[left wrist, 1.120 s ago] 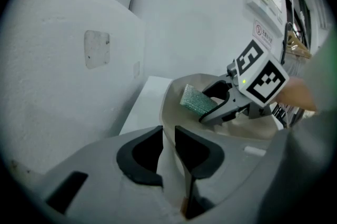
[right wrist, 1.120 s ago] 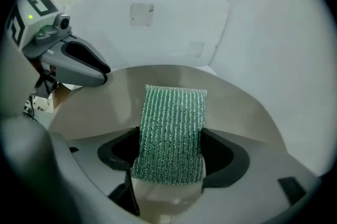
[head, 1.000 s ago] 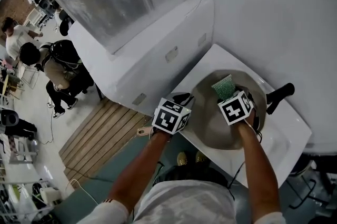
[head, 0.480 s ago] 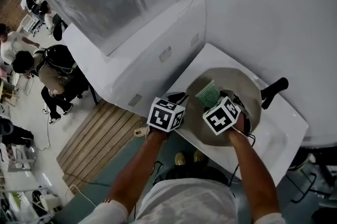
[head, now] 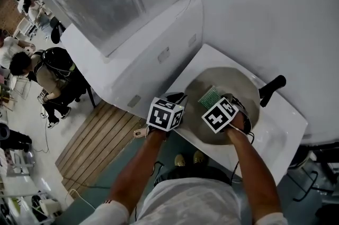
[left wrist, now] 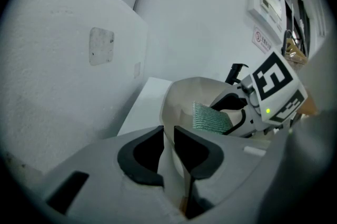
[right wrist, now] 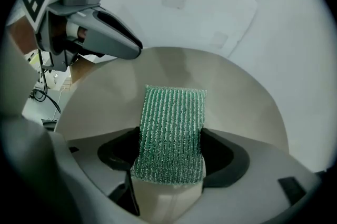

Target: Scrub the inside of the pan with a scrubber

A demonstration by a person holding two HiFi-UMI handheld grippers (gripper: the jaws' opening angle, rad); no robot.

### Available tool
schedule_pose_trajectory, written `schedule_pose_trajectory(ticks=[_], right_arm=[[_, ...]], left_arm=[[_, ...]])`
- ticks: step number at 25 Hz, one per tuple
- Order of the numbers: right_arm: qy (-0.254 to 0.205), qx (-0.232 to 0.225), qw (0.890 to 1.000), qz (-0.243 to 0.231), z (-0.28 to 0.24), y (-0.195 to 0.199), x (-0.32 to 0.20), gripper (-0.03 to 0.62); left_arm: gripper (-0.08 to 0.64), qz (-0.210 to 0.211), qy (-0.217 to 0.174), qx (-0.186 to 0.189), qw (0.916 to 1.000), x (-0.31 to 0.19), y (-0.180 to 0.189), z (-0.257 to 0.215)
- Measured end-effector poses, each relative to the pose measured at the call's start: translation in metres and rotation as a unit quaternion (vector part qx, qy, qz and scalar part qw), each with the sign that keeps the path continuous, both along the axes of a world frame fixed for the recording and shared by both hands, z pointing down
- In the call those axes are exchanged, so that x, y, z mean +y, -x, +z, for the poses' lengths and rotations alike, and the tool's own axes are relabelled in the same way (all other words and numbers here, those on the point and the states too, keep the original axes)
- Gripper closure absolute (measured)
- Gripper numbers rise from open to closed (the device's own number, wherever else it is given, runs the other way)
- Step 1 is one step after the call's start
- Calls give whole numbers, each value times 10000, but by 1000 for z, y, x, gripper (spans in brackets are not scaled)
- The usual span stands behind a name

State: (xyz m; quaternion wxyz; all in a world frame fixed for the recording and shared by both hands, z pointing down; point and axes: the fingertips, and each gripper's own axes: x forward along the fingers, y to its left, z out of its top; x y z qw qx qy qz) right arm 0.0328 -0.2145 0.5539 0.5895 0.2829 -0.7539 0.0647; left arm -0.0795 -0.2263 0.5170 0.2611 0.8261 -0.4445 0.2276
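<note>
A beige pan (head: 233,86) with a black handle (head: 270,89) lies in a white sink (head: 280,131). My left gripper (left wrist: 168,133) is at the pan's near-left rim (left wrist: 167,112); its jaws are closing with the rim's thin wall between the pads. My right gripper (right wrist: 171,157) is shut on a green scrubber (right wrist: 171,120), which stands out ahead of the jaws against the pan's inner surface (right wrist: 237,107). In the head view the scrubber (head: 210,96) sits left of the pan's middle, ahead of the right gripper's marker cube (head: 219,114).
A white cabinet (head: 153,44) rises left of the sink, and a white wall stands behind it. A wooden slatted mat (head: 100,134) lies on the floor at lower left. People stand (head: 47,68) far off at the left.
My right gripper has carried the scrubber left and nearer to me across the pan's inside. My left gripper has stayed at the pan's rim.
</note>
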Motion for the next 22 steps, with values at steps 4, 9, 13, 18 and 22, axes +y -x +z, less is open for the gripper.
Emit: schedule_pose_trajectory(ticks=[4,9,13,18,22], right_arm=[[-52,159,9996,210,-4,-26,-5,241],[-133,340,9989,303,-11,-46,-5,241],[-135,289,9994,154,-19,-40,6,241],[-51,-95,9996,-275,-31,2,31,241],[126,-122,9982,-574,-20,25,49,241]], left_arm=[[488,6,-4,-8,10000,1,0,0],[489,15,-5,-39,10000,1,0,1],[489,24,-17,-58,10000,1,0,1],[488,23,-29,-77,10000,1,0,1],[489,28,-28,-92,9999,2,0,1]])
